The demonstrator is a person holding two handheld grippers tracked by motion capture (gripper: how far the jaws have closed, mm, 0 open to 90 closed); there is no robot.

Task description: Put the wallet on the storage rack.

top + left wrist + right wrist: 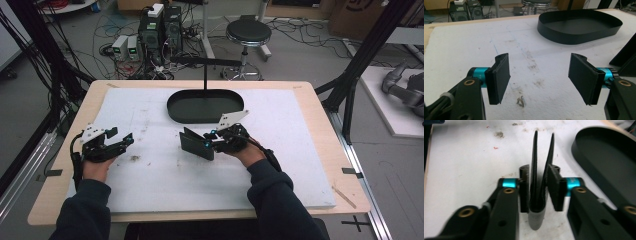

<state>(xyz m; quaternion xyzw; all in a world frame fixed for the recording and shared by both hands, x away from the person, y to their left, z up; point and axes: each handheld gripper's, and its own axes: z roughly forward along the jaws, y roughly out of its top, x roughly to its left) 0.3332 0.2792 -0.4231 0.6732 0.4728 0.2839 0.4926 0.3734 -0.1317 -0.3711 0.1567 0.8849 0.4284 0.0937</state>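
A folded black wallet-like case [196,144] stands edge-up on the white foam mat [160,185] near the table's middle. My right gripper [209,141] reaches it from the right. In the right gripper view the case [540,170] sits fold-first between the jaws. Its two flaps splay apart in a narrow V, and each leans on a pad [555,190]. My left gripper [121,137] rests at the mat's left side, about level with the case. There its jaws stand wide apart [539,77] with only stained foam between them.
A black oval tray [172,112] lies behind the case at mid-table, with a thin T-shaped post [205,75] rising from it; its wall [574,37] is in the left gripper view too. Stool, computers and cables stand beyond the far edge.
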